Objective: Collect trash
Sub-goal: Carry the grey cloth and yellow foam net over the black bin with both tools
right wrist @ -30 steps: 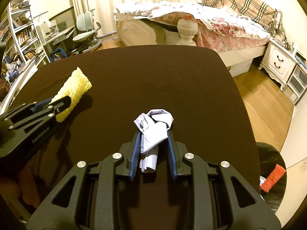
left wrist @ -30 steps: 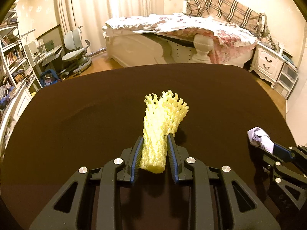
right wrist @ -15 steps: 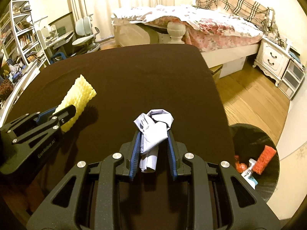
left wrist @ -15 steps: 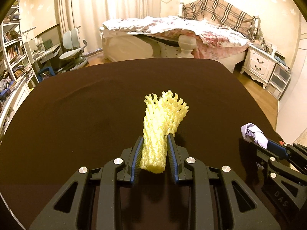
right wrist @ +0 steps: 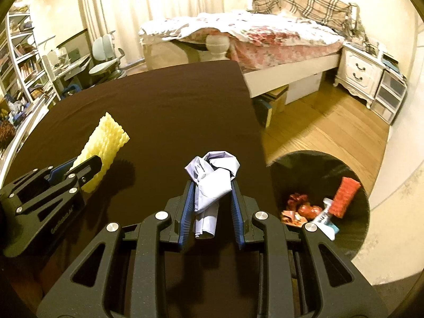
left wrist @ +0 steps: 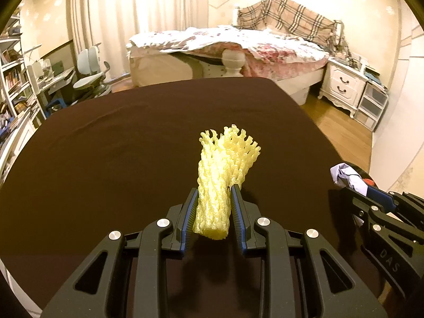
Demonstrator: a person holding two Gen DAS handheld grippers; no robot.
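While the left tongs (left wrist: 213, 198) pinch the foam net (left wrist: 222, 180) above the desk (left wrist: 119, 145) and the right tongs (right wrist: 210, 188) clamp crumpled paper (right wrist: 212, 177), the carrying step looks underway, so next both must reach over the bin (right wrist: 352, 164) at right and open.

A yellow foam fruit net (left wrist: 224, 182), a ribbed mesh sleeve flaring open at its top, stands nearly upright at the centre of the left wrist view. A crumpled pale lilac paper wad (right wrist: 212, 185) sits centre frame in the right wrist view. At lower right there, a black trash bin (right wrist: 352, 243) holds a red foam net (right wrist: 344, 197) and wrappers (right wrist: 302, 206).
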